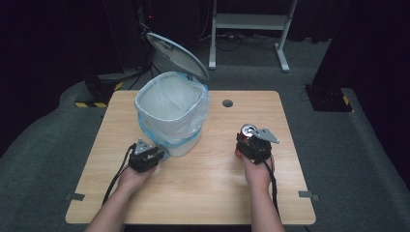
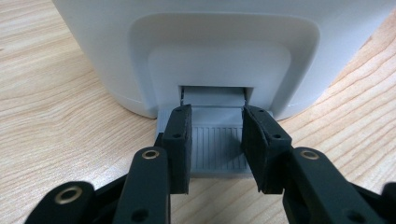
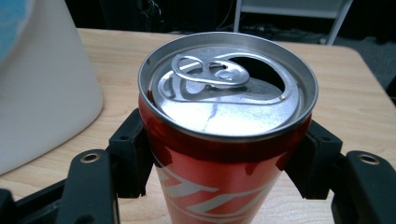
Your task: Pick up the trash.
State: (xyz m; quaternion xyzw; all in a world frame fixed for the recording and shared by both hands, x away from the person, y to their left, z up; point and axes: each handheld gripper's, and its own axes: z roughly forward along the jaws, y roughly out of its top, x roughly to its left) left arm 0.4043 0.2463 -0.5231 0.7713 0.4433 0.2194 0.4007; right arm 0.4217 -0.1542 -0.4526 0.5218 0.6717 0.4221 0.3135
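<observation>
A white pedal bin (image 1: 169,111) with a blue-edged liner stands at the table's left middle, its lid (image 1: 176,55) tipped up and back. My left gripper (image 1: 159,154) is at the bin's front foot. In the left gripper view its jaws (image 2: 217,115) stand apart over the grey ribbed pedal (image 2: 217,151) and rest on it. An opened red drink can (image 1: 249,130) stands upright at the right middle of the table. My right gripper (image 1: 251,140) is shut on the can's body (image 3: 224,177), one pad on each side below the silver top (image 3: 224,93).
The wooden table (image 1: 217,193) has a round cable hole (image 1: 227,103) behind the can. A white metal stand (image 1: 251,21) is on the floor beyond the far edge. The bin's wall (image 3: 42,93) is a short way left of the can.
</observation>
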